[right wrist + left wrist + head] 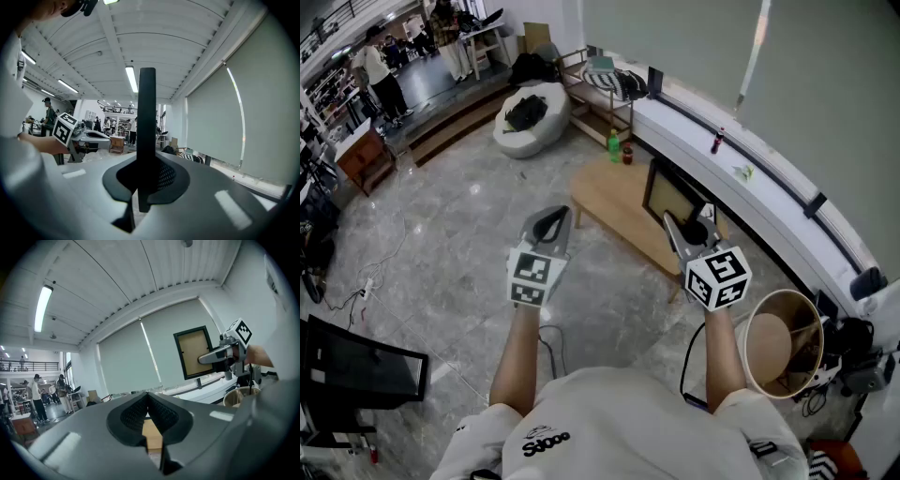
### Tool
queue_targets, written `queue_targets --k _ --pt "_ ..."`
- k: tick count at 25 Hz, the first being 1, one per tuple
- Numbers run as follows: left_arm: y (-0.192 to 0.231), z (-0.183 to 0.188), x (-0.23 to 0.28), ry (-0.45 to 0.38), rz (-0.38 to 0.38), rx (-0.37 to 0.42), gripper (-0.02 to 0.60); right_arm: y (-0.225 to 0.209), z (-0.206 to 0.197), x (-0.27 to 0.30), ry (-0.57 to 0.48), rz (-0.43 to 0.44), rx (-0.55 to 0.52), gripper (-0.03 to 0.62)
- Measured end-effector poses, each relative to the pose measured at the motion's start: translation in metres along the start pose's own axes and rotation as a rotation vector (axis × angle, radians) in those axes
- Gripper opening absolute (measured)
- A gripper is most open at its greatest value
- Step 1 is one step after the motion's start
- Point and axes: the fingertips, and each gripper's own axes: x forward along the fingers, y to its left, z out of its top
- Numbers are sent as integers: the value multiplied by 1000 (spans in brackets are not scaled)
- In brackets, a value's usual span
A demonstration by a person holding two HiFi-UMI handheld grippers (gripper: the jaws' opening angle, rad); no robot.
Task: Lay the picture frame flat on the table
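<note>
Grey marble floor (441,272), white beanbag (546,127), pale roller blinds (126,362), ceiling strip light (43,308)

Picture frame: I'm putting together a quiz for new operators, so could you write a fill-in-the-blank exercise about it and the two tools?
1. The tool shut on the picture frame is the ___ one.
2. The frame's border is ___ in colour.
3. The frame is held ___, not lying flat on the wooden table.
4. The left tool holds ___.

Missing words: right; black; upright; nothing.
</note>
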Motion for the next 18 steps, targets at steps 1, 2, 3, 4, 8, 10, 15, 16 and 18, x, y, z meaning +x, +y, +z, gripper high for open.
queue_targets --k 1,2,3,4,8,10,15,16,18 --pt "-1 1 0 -2 1 2 9 -1 0 -1 -1 0 -2 12" --pt "-3 2 1 -4 3 3 9 -2 1 -1 -4 1 -4 14" --pt "-4 4 2 -6 4 5 9 -3 1 -2 -7 1 -4 14" --pt "-5 5 4 -7 5 6 9 -6 2 -3 -13 1 -2 14" --pt "-15 5 11 -4 1 12 9 -14 2 -6 -39 13 16 14" --pt "-19 6 13 -4 1 11 10 -16 2 -9 -41 20 15 14" --pt "-35 8 20 4 10 7 9 -29 -1 -22 -41 28 10 14" --pt "-39 8 20 6 12 5 9 -32 -2 -25 -39 30 10 14" --pt "-45 9 20 5 19 2 9 -36 -5 -30 -35 35 7 14"
